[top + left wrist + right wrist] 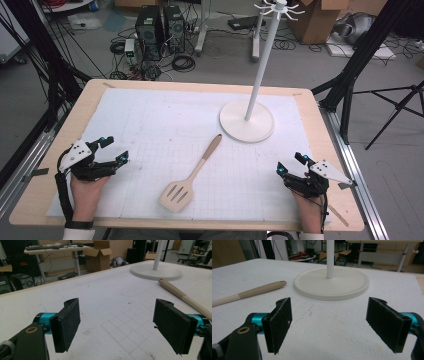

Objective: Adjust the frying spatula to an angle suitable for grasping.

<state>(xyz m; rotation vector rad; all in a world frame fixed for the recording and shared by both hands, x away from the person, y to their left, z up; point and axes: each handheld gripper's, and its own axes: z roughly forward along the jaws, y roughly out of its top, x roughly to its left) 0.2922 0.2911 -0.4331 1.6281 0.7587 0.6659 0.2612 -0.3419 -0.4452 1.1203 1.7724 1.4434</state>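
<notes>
A pale wooden slotted spatula point(192, 176) lies flat on the white gridded mat point(150, 115), blade toward the front edge, handle pointing at the stand. A white stand with a round base point(247, 120) and a tall pole point(264, 57) topped with hooks rises at the back right. My left gripper point(114, 149) rests at the mat's left edge, open and empty. My right gripper point(291, 164) rests at the right edge, open and empty too. In the left gripper view point(117, 326) the spatula handle point(185, 298) lies off to the right. In the right gripper view point(329, 325) the handle point(249, 293) lies left, the base point(332, 283) ahead.
The mat covers a light wooden table point(75, 120). Beyond its far edge stand computer towers point(160, 30), loose cables and cardboard boxes point(320, 20) on the floor. Black frame legs point(360, 55) and a tripod flank the table's right side.
</notes>
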